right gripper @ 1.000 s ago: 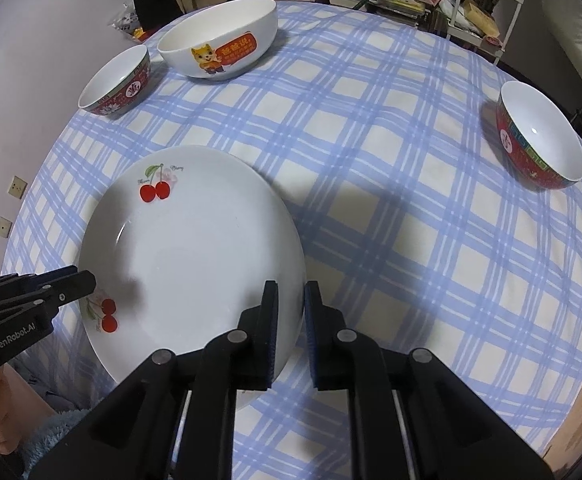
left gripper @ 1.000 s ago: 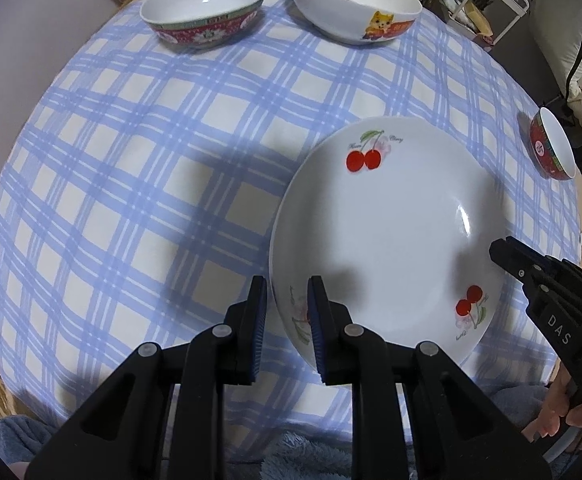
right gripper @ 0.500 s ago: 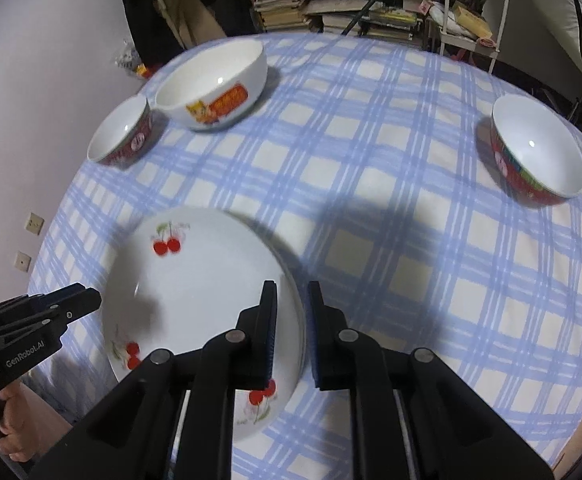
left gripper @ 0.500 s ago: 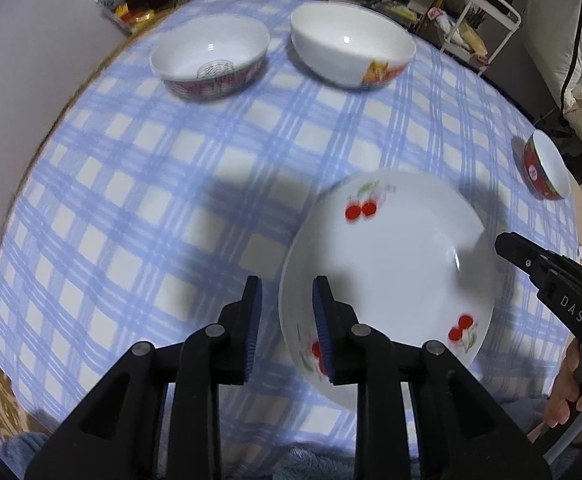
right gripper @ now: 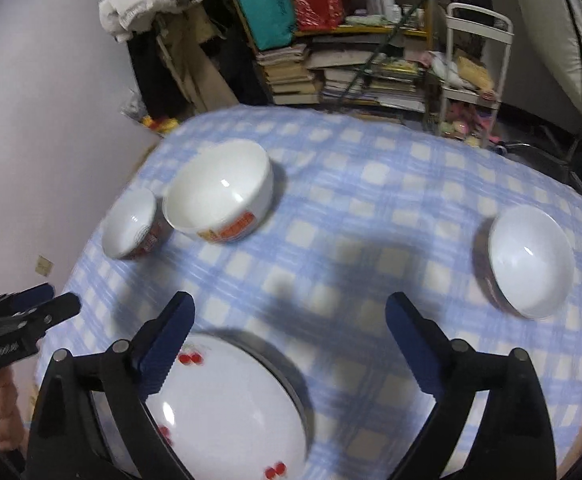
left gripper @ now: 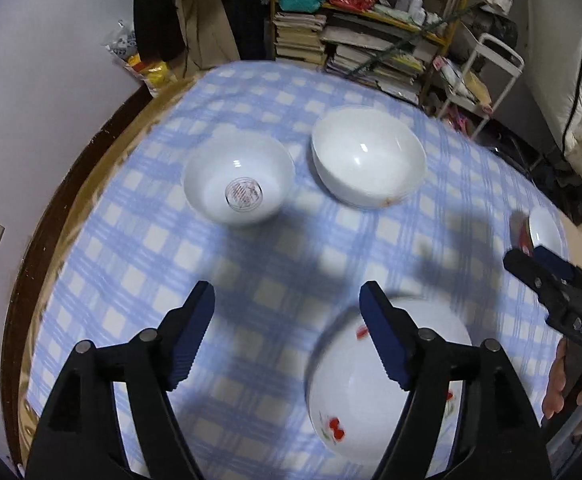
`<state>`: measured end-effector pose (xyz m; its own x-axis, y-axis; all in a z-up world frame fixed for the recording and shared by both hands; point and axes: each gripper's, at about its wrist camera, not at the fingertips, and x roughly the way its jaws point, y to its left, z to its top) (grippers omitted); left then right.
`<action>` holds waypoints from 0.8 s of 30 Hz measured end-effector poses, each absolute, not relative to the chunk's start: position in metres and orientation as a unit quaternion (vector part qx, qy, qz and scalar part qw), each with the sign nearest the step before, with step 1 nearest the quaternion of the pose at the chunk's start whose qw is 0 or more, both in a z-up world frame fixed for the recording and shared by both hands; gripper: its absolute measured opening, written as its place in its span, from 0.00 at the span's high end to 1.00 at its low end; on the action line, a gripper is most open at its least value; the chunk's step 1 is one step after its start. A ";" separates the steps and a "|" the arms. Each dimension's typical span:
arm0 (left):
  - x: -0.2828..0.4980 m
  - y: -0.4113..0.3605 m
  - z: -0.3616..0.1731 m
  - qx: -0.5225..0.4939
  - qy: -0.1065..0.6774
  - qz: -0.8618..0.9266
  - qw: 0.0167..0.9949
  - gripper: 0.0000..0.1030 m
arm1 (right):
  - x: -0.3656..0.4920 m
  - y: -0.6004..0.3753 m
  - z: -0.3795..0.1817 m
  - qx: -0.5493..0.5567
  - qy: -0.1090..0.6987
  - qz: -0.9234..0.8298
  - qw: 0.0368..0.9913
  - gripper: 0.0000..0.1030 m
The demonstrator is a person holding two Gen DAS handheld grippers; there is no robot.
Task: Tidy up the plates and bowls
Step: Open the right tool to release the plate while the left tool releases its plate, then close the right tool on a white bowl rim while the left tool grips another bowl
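A white plate with red cherries (left gripper: 371,412) (right gripper: 227,412) lies on the blue checked tablecloth at the near edge. My left gripper (left gripper: 287,292) hangs above the plate's left rim, jaws opening, nothing between them. My right gripper (right gripper: 291,300) hangs above its right rim, jaws opening wide and empty. Each shows in the other's view: right gripper (left gripper: 529,258), left gripper (right gripper: 61,297). A large white bowl (left gripper: 367,156) (right gripper: 219,196) and a small red-sided bowl (left gripper: 239,188) (right gripper: 131,224) stand side by side at the far left. Another red-sided bowl (left gripper: 543,232) (right gripper: 531,260) stands at the right.
The round table (left gripper: 91,152) ends near a pale wall on the left. Behind it stand a shelf with stacked books (right gripper: 331,76) and a white wire cart (right gripper: 475,60). A hand (left gripper: 559,392) holds the right gripper's grip.
Both grippers were shut on the plate's rims; both have let go, spread their jaws wide and risen away. The plate now lies lower in both views.
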<state>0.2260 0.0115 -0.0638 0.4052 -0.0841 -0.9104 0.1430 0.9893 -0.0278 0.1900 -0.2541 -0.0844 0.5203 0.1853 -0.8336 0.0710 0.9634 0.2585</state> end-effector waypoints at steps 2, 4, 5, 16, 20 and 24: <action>0.237 0.016 -0.061 0.020 0.540 -0.062 0.839 0.24 | 0.202 -0.251 -0.082 0.120 0.492 0.030 0.862 0.02; 0.253 0.019 -0.060 0.010 0.542 -0.060 0.838 0.24 | 0.215 -0.247 -0.082 0.110 0.493 0.029 0.863 0.02; 0.261 0.020 -0.061 0.006 0.544 -0.060 0.837 0.24 | 0.219 -0.246 -0.082 0.110 0.494 0.030 0.862 0.02; 0.326 0.013 -0.078 -0.015 0.548 -0.095 0.831 0.24 | 0.288 -0.234 -0.097 0.123 0.500 0.041 0.856 0.02; 0.350 0.004 -0.090 -0.013 0.548 -0.107 0.830 0.24 | 0.308 -0.233 -0.107 0.120 0.506 0.035 0.853 0.02; 0.370 0.000 -0.100 -0.031 0.554 -0.111 0.824 0.24 | 0.325 -0.233 -0.120 0.110 0.519 0.035 0.847 0.02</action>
